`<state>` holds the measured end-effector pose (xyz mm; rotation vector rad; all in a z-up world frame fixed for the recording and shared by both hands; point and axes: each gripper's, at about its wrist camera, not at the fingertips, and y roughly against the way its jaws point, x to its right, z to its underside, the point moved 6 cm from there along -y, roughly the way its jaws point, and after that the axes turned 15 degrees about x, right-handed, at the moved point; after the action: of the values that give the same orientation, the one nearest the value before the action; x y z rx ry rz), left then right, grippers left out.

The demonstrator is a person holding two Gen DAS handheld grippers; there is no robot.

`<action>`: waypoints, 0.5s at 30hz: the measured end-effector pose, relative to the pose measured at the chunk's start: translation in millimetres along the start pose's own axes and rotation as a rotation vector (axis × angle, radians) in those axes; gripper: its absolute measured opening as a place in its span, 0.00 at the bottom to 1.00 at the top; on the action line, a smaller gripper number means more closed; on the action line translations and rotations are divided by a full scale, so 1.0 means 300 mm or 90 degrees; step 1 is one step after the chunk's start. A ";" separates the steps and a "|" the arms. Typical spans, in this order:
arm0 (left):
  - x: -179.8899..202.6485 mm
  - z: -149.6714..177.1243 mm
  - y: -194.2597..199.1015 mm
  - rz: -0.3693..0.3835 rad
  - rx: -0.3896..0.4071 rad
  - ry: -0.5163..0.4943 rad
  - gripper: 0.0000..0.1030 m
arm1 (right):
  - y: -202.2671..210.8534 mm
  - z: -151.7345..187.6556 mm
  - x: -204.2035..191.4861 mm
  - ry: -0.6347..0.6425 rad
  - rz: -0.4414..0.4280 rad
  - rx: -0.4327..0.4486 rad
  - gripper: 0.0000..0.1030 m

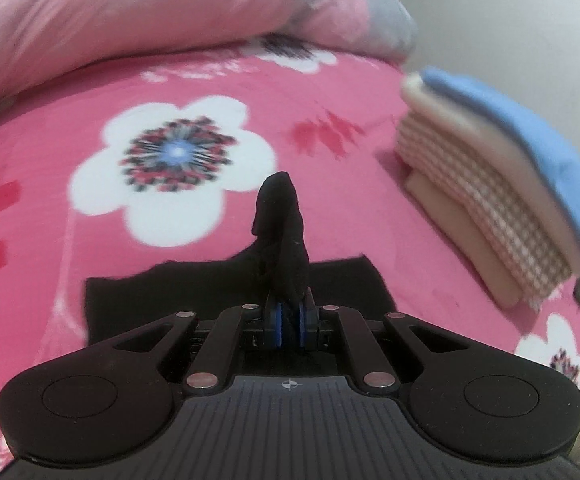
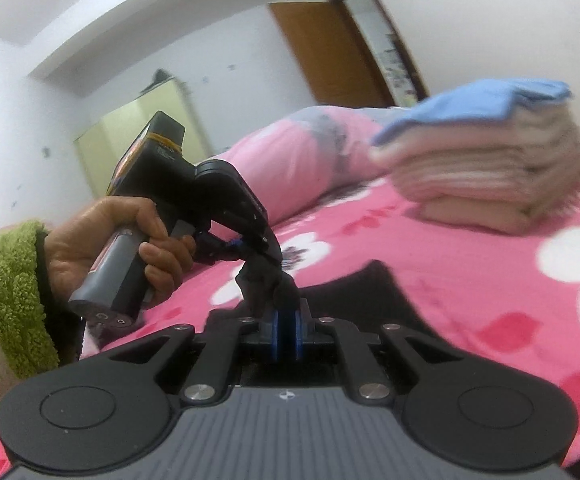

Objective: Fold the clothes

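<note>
- Nearest the left wrist camera, the left hand-held gripper (image 1: 290, 322) has its blue pads pressed together on a pinch of the black garment (image 1: 225, 300), which rises in a dark peak just beyond the fingertips.
- Below that peak, the black garment lies flat on the pink flowered bedspread (image 1: 330, 92), spread as a dark patch to both sides of the fingers.
- Closest in the right wrist view, the right hand-held gripper (image 2: 285, 336) is likewise closed, its pads clamping a bunched fold of the same black garment (image 2: 374, 292).
- From the right wrist view, the left hand-held gripper (image 2: 254, 248) comes in from the left and meets that same raised bunch; the two sets of fingertips sit just beside each other.
- A hand (image 2: 105, 248) grips the left tool's handle, with a fuzzy green sleeve (image 2: 17, 292) at the wrist.
- A stack of folded clothes (image 1: 486, 188) sits on the bed off to the right, well apart from the black garment: cream and checked layers with a blue piece on top.
- A pink and grey quilt (image 1: 169, 12) is rolled along the far side of the bed.
- Behind it stand a white wall, a pale wardrobe (image 2: 137, 128) and a brown door (image 2: 322, 48).
</note>
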<state>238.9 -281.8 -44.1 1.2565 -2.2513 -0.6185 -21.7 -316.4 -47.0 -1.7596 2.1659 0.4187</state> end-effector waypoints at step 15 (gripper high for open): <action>0.076 0.086 -0.136 0.141 -0.051 0.087 0.57 | -0.003 0.126 0.250 -0.123 0.085 -0.059 0.07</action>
<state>239.0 -317.1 -84.2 0.9635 -2.1892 -0.5183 -32.8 -367.1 -112.9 -1.5533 2.1626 0.7031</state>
